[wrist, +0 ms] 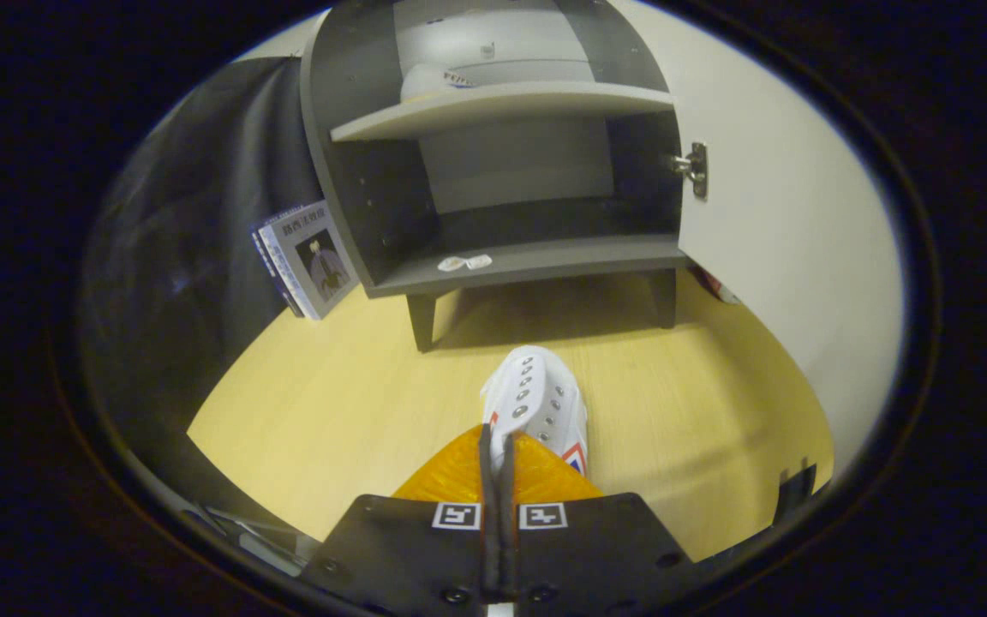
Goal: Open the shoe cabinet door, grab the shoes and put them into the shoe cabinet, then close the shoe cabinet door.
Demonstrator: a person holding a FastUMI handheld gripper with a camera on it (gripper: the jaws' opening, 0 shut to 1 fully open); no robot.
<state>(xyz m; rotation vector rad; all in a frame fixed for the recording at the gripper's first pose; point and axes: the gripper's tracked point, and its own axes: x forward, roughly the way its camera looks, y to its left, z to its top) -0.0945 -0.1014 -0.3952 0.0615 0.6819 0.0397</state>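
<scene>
The hand-held gripper [498,450] has its fingers pressed together on the rear edge of a white lace-up canvas shoe [536,403] above the pale wooden worktop [322,411] — just ahead stands the grey shoe cabinet [506,257], its white door [768,214] swung open, another white shoe [433,83] on its upper shelf.

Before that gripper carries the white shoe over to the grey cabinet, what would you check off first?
1. Grip: the gripper has its fingers closed together on the edge of the white lace-up shoe: ok.
2. How firm that hold is: cannot tell.
3. White cabinet door swung open to the side: ok.
4. Lower shelf of the grey wooden shoe cabinet has room; only small pale scraps lie near its front edge: ok.
5. Upper shelf already holds another white shoe: ok.
6. Pale wood floor between shoe and cabinet is free: ok.
</scene>
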